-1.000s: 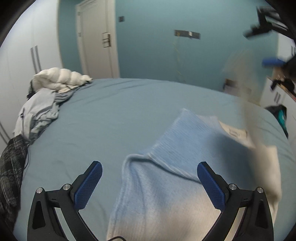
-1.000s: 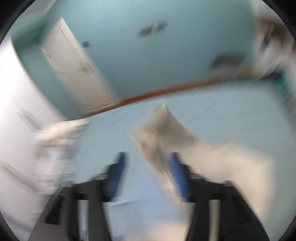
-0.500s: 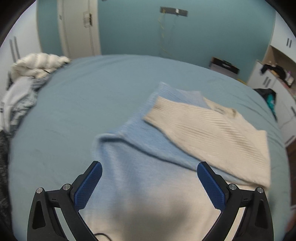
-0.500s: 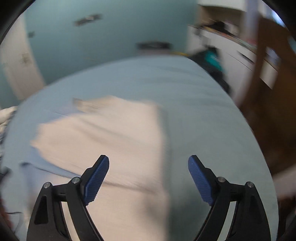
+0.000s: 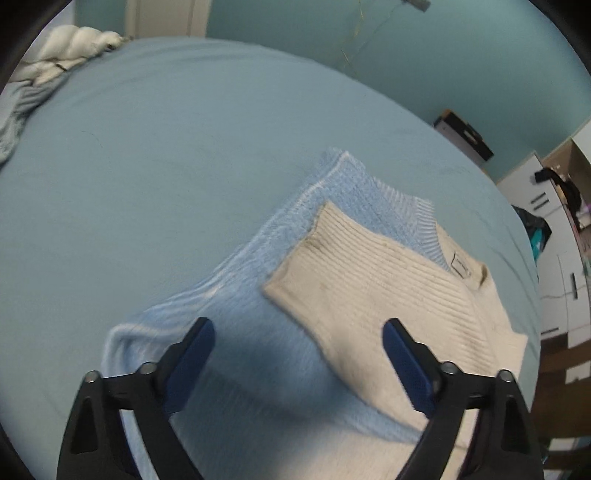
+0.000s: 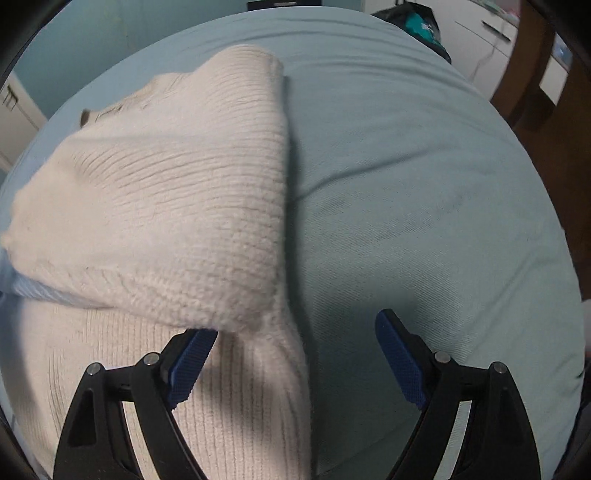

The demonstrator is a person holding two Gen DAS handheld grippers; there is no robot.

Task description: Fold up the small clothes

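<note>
A knitted sweater (image 5: 369, 280), pale blue on one half and cream on the other, lies flat on the blue bed sheet (image 5: 147, 166). A cream sleeve is folded across onto the blue half. My left gripper (image 5: 299, 354) hovers over the blue part near the sleeve's cuff; its jaws are closing with only the fabric below them, and nothing is pinched. In the right wrist view, my right gripper (image 6: 295, 354) stands open over the right edge of the sweater (image 6: 166, 203). The folded flap's lower edge hides its left fingertip, and its right finger is over the bare sheet (image 6: 424, 184).
A heap of white and grey clothes (image 5: 62, 51) sits at the bed's far left corner. A black box (image 5: 463, 138) stands by the teal wall. White cupboards (image 5: 554, 240) and brown wooden furniture (image 6: 535, 74) line the right side, with a dark bag (image 6: 417, 18) beyond the bed.
Both grippers have dropped and tilted down toward the sweater. The cream sleeve, swinging and blurred a second ago, now lies folded over the blue half. The left jaws stand narrower than before.
</note>
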